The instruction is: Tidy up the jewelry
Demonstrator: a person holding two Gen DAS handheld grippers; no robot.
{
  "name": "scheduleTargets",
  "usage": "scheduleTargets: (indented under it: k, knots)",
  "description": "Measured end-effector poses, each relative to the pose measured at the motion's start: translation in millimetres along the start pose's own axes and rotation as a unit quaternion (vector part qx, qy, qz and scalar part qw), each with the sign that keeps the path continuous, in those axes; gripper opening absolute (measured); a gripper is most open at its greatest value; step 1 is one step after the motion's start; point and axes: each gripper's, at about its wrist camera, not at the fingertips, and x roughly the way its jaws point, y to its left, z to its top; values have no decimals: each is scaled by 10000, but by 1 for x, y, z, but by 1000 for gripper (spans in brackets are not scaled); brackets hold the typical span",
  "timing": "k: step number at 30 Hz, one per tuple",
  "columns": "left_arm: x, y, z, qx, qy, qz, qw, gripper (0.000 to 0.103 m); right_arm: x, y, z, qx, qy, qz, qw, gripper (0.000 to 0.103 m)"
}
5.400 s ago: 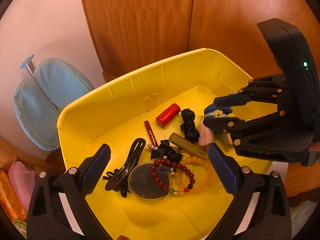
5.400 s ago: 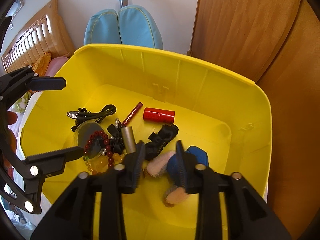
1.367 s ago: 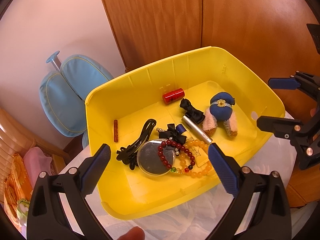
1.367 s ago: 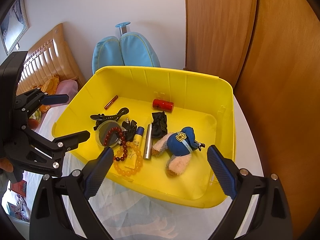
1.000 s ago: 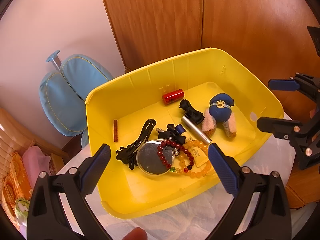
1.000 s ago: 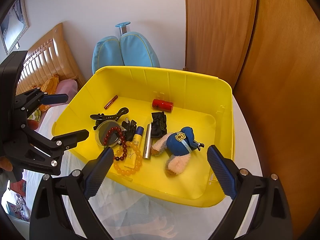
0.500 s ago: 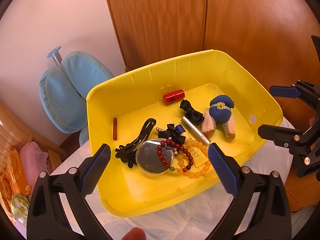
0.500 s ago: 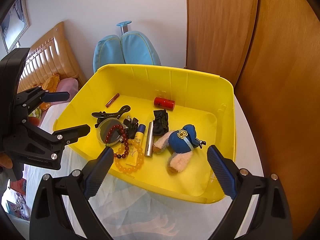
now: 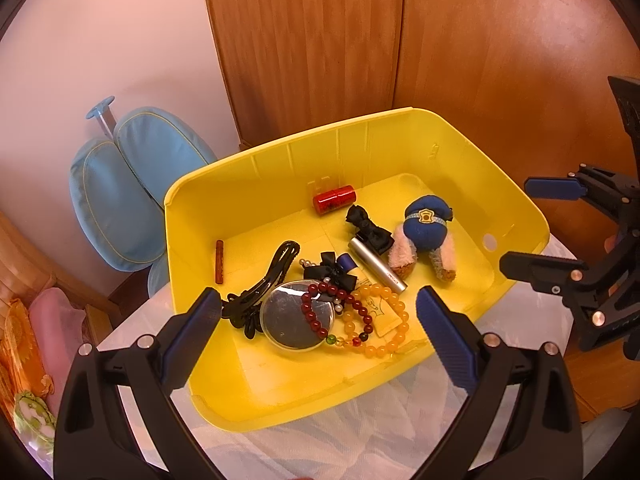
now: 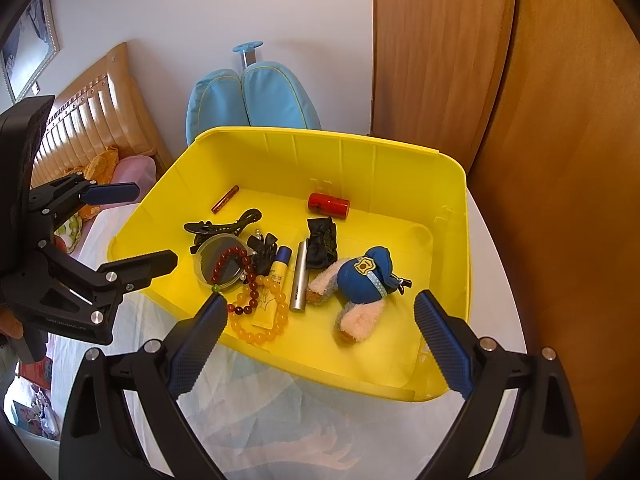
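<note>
Wardrobe doors [image 9: 320, 40] behind, pale cloth [image 10: 280, 412] under a yellow tub [image 9: 208, 216]. Left gripper [image 9: 318, 326] and right gripper [image 10: 318, 326] both hover outside the near rim, jaws spread wide, nothing held.

Jewelry lies near-left on the tub floor: dark red bead bracelet [image 9: 316, 314] draped over a round mirror [image 9: 290, 326], amber bead strand [image 9: 384, 320] just right of it, touching.

Judgement: beads are light, limp and slippery; pinch across a single run of strand, not the loop's hollow. Mirror likely fragile.

Right wrist view shows a yellow tube [image 10: 274, 284] under the amber strand and the bed headboard [image 10: 92, 108]; left wrist view mostly hides that tube.
</note>
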Motion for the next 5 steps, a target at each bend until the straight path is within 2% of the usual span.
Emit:
scheduleTargets:
  k: [5]
  knots:
    - [-1,2,-6,-128,51,54,9999,95,-1,2,-2,-14,-1,28,10000,95]
